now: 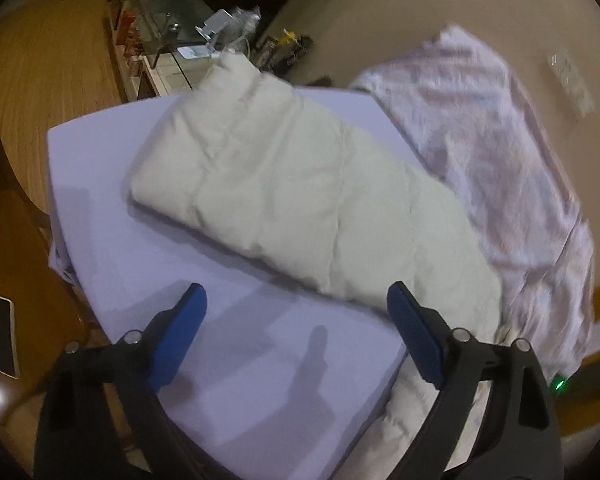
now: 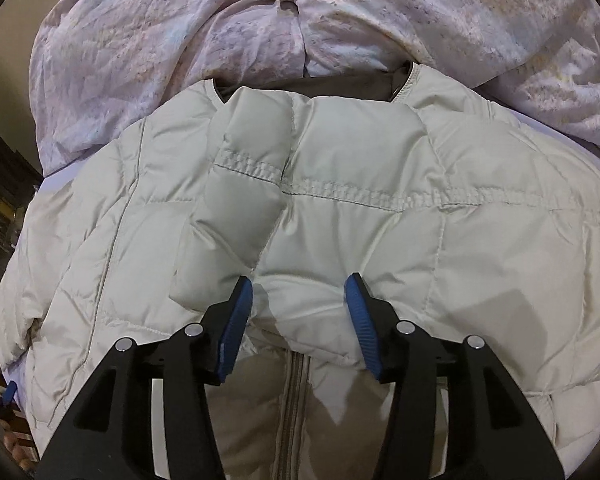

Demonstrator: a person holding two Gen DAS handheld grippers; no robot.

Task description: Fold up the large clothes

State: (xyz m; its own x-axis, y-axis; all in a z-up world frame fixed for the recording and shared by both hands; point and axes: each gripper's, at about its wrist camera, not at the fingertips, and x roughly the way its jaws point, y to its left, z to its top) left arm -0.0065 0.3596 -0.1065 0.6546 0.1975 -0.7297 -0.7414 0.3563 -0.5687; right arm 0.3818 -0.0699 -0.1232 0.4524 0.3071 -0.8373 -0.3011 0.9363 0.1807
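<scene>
Right gripper [image 2: 299,294] jaws half open just above puffy jacket [image 2: 340,216], gripping nothing. Left gripper [image 1: 296,312] jaws wide, empty, beside jacket's long folded edge.

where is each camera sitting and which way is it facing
Left wrist: sits on the left gripper, looking down across the lilac sheet at the puffy jacket; its open blue fingers show.
Right wrist: sits on the right gripper, looking steeply down at the jacket and floral quilt; its open fingers show.
Shared: jacket and quilt.
</scene>
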